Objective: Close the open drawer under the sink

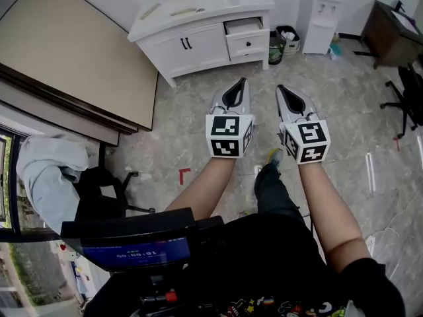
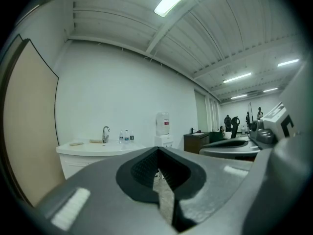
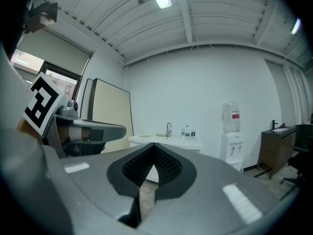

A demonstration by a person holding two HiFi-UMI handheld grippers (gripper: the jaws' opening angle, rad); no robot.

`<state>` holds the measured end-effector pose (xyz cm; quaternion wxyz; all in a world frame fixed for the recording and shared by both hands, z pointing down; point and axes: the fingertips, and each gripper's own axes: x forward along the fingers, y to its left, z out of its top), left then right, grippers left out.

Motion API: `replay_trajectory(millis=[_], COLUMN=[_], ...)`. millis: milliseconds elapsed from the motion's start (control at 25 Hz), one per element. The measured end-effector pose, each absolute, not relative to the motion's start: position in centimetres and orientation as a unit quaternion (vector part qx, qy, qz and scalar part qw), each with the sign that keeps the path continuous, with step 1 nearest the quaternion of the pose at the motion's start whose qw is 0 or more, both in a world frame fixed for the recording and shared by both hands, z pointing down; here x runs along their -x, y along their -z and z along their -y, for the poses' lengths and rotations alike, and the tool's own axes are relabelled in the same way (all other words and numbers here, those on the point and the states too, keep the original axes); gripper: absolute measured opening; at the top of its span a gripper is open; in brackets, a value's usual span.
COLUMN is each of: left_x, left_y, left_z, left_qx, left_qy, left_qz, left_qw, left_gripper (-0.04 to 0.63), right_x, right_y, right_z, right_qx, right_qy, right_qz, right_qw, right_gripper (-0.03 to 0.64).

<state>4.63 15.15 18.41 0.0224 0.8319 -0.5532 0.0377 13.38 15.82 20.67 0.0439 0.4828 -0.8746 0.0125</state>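
Observation:
The white sink cabinet [image 1: 198,28] stands far ahead against the wall. Its upper right drawer [image 1: 243,26] is pulled out; the drawer below it is closed. My left gripper [image 1: 239,83] and right gripper [image 1: 281,88] hover side by side over the floor, well short of the cabinet, both pointing toward it. Both are shut with nothing in them. The left gripper view shows its closed tips [image 2: 157,151] with the sink counter [image 2: 93,150] in the distance at left. In the right gripper view the closed tips [image 3: 155,146] line up with the sink counter [image 3: 164,141].
A water dispenser [image 1: 320,12] and a small bin [image 1: 283,41] stand right of the cabinet. A brown desk [image 1: 393,28] and office chair [image 1: 408,98] are at far right. A large beige board [image 1: 73,51] leans at left. A monitor [image 1: 132,248] sits near my body.

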Motion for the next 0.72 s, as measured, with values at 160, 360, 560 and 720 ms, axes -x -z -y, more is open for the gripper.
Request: replay_trajectory(millis=[160, 360, 560, 720], left_x=[-5.4, -4.7, -3.5, -2.7], left_y=[-19.7, -20.6, -23.1, -26.0], left_z=[-4.7, 9.4, 18.5, 25.1], left_qx=[-0.829, -0.813, -0.807, -0.813], left_qy=[-0.05, -0.061, -0.081, -0.088], left_qz=[0.556, 0.579, 0.583, 0.574], left_qw=[0.018, 0.027, 0.042, 0.046], left_gripper=[0.001, 0.001, 0.001, 0.001], right_x=[-13.2, -12.8, -11.2, -10.0], right_y=[-22.5, -23.6, -25.8, -29.2], right_z=[-5.1, 9.5, 18.5, 24.5], right_qx=[-0.462, -0.448, -0.437, -0.444], right_qy=[-0.014, -0.022, -0.03, -0.044], right_qz=[0.886, 0.893, 0.897, 0.892], right_qw=[0.042, 0.045, 0.06, 0.072], right_gripper=[0.021, 0.022, 0.023, 0.023])
